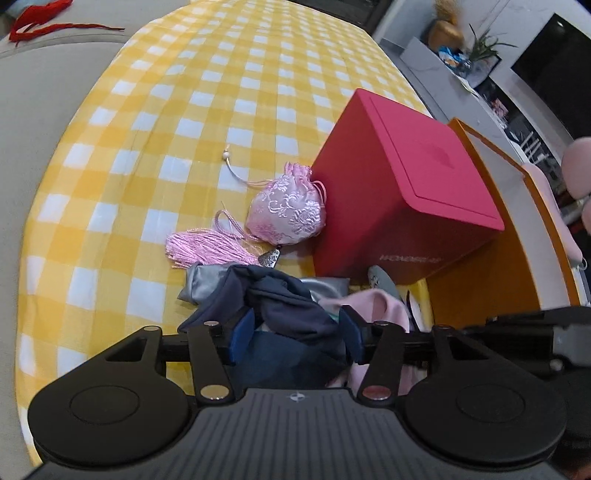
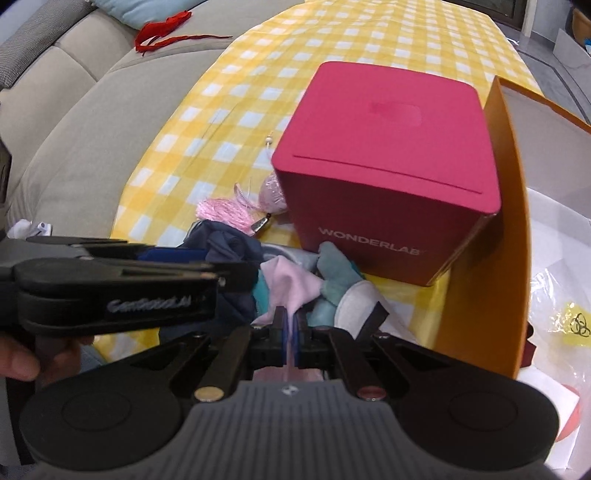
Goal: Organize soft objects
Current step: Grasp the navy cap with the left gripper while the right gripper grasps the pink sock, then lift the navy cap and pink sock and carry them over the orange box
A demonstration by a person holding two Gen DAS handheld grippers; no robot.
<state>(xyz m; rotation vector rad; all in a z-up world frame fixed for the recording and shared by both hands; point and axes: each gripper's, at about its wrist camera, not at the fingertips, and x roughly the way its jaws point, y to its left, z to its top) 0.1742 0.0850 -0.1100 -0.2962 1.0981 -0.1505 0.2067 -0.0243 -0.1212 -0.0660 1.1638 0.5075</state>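
Note:
A heap of soft cloths lies at the table's near edge: a navy cloth [image 1: 291, 299], a grey silky piece [image 1: 207, 284] and a pale pink cloth [image 1: 376, 302]. My left gripper [image 1: 295, 332] is open, its blue pads on either side of the navy cloth. My right gripper [image 2: 291, 328] is shut on the pale pink cloth [image 2: 295, 284], next to a teal and white glove [image 2: 340, 280]. A pink brocade sachet [image 1: 288, 210] with a tassel [image 1: 207, 251] lies beyond the heap. The left gripper also shows in the right wrist view [image 2: 236, 269].
A red box [image 1: 406, 192], marked WONDERLAB [image 2: 373, 240], stands on the yellow checked tablecloth [image 1: 184, 110]. An open orange box [image 2: 513, 229] with white paper stands to the right. A beige sofa [image 2: 74, 122] with a red ribbon [image 2: 162, 27] lies to the left.

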